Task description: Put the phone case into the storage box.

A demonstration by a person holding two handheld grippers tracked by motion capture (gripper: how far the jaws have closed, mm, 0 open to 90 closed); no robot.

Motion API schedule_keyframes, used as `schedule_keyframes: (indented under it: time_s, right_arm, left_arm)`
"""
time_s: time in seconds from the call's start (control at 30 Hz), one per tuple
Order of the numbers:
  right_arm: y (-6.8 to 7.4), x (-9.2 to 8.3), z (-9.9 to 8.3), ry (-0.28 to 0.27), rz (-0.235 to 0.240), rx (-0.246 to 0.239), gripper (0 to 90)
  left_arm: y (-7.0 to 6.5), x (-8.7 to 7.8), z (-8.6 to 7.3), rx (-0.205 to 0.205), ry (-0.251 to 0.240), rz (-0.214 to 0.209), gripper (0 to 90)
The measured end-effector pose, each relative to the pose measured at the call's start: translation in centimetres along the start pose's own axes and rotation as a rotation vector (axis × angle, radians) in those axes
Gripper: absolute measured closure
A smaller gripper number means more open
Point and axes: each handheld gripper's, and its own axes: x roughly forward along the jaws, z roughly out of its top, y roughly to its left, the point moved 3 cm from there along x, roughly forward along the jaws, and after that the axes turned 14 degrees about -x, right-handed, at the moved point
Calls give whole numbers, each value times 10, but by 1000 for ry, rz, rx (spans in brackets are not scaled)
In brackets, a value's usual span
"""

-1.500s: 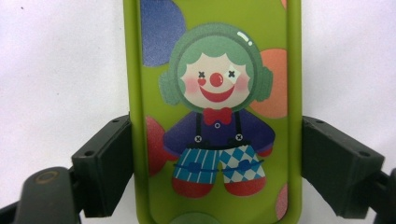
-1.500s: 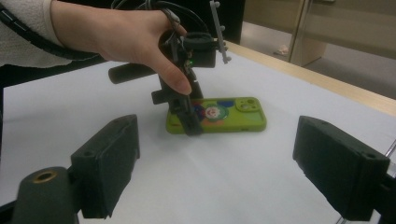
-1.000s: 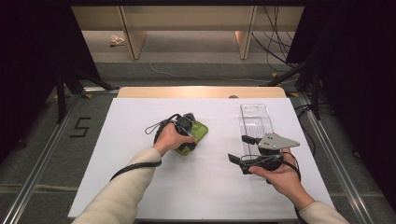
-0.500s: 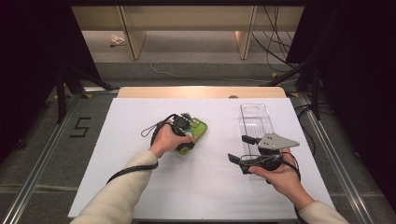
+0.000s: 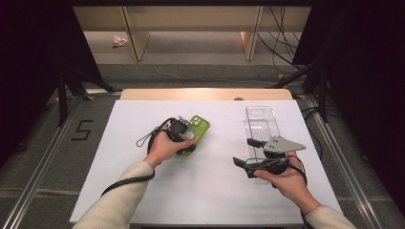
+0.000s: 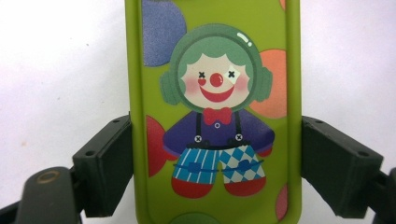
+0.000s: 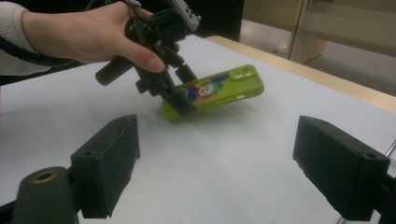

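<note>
A green phone [image 5: 199, 128] with a clown picture on its back [image 6: 215, 116] is clamped by its long edges in my left gripper [image 5: 188, 143], which is shut on it. In the right gripper view the phone [image 7: 219, 91] hangs tilted just above the white table, with the left gripper [image 7: 175, 100] gripping its lower end. My right gripper [image 5: 244, 152] is held low over the table at the right, pointing left toward the phone. Its jaws [image 7: 215, 163] stand wide apart with nothing between them.
A clear plastic phone case [image 5: 261, 123] lies flat on the white table top [image 5: 215, 191], just beyond the right gripper. A wooden strip [image 5: 205, 94] edges the table's far side. Metal rails and dark stands flank the table.
The left hand has shifted a little away from the person, carrying the green phone with it. The right hand and its gripper have stayed put.
</note>
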Motion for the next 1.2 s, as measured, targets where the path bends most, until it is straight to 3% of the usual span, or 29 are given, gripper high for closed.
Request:
schedule_keyframes:
  time_s: [0.23, 0.43, 1.2]
  right_arm:
    - [0, 0, 0, -1, -3, 1, 158]
    - [0, 0, 0, -1, -4, 3, 158]
    - [0, 0, 1, -9, -6, 5, 158]
  left_arm:
    - [1, -8, -6, -2, -58, -10, 164]
    - [-2, -21, -12, 22, -120, -15, 164]
    - [-13, -58, -31, 71, -244, -51, 164]
